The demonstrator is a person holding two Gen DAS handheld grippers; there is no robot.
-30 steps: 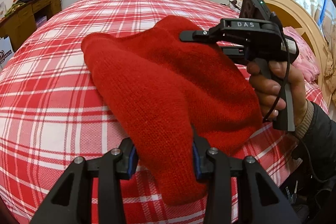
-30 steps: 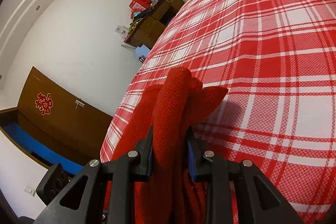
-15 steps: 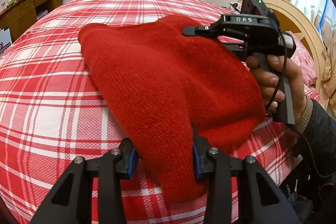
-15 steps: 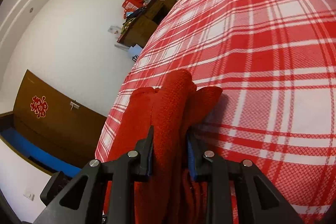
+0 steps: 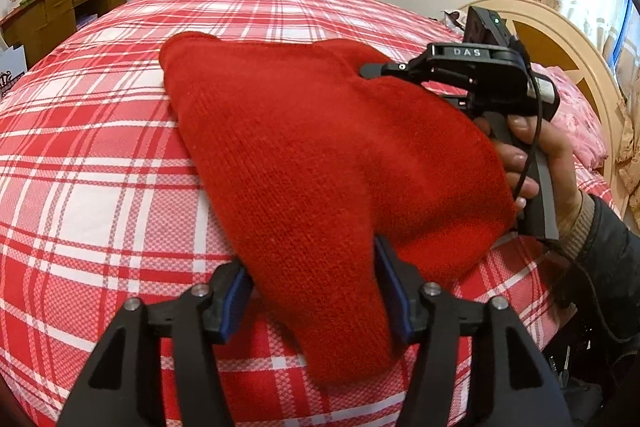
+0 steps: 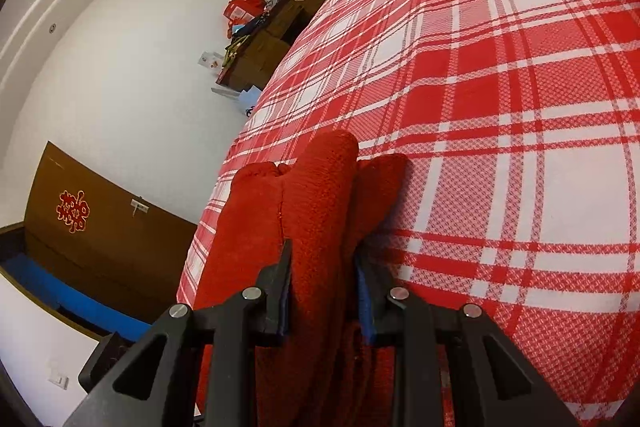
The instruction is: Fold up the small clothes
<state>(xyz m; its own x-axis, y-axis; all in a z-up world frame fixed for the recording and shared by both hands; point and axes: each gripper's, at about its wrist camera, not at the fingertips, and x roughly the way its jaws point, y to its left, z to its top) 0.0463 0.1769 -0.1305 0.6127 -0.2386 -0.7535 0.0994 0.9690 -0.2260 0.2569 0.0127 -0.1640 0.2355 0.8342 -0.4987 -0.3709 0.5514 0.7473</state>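
A red knitted garment (image 5: 320, 147) lies spread on the red plaid bed (image 5: 100, 187), folded over on itself. Its near end runs between the jaws of my left gripper (image 5: 312, 279). Those jaws are opening and no longer pinch the knit. At the garment's far right corner, a person's hand (image 5: 536, 155) holds my right gripper (image 5: 372, 75). In the right wrist view, the right gripper (image 6: 324, 259) is shut on a thick bunched fold of the red garment (image 6: 320, 195), just above the bed (image 6: 500, 147).
A wooden desk (image 5: 60, 11) piled with bags stands past the bed's left side. A curved wooden headboard (image 5: 560, 39) and pink bedding (image 5: 580, 123) are at the right. A brown door (image 6: 100, 227) shows in the right wrist view.
The left jaws have spread apart around the garment's near end. The garment has come down and now lies flatter on the bed. The right gripper keeps its hold.
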